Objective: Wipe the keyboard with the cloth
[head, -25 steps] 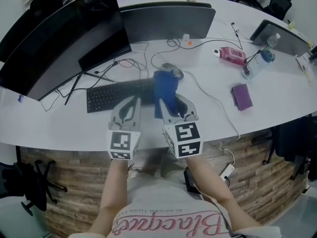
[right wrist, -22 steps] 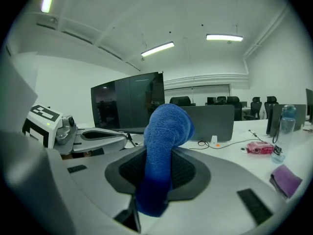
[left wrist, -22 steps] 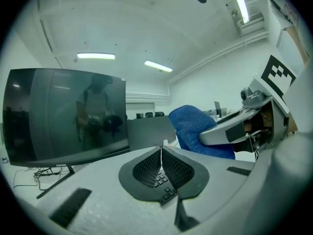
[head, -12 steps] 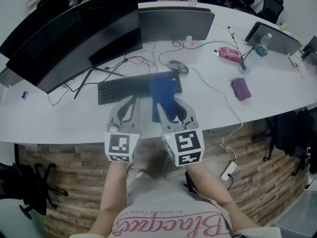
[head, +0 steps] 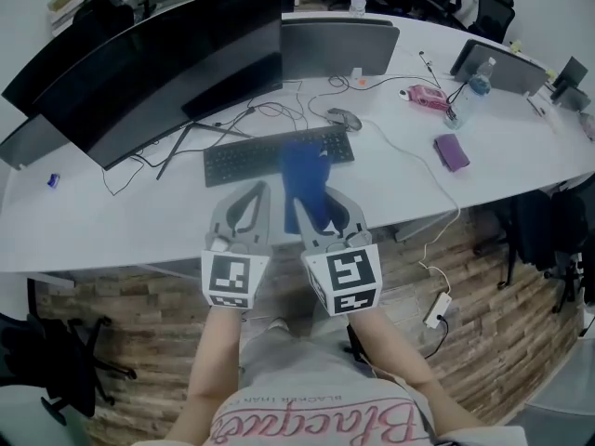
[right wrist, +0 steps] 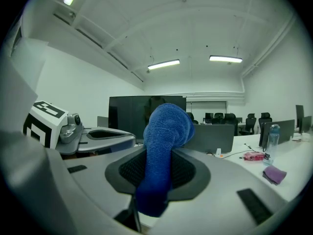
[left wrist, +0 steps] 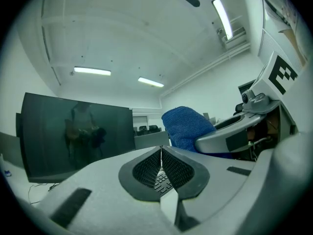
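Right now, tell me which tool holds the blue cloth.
The right tool, shut on the blue towelling cloth; the left tool is shut with nothing in it.

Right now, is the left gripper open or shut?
Shut and empty: the left gripper has its jaws together with nothing between them. The blue cloth is clamped in the right gripper.

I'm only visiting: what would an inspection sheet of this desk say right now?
Surface: white desk, curved.
Job's things: black keyboard on the desk; blue cloth in the right gripper.
Clutter: mouse, purple item, pink item, bottle.
Grippers: left gripper shut, empty; right gripper shut on the blue cloth.
Cables: black cables beneath the monitor; white cable running to the desk edge.
Surroundings: second monitor, office chairs.
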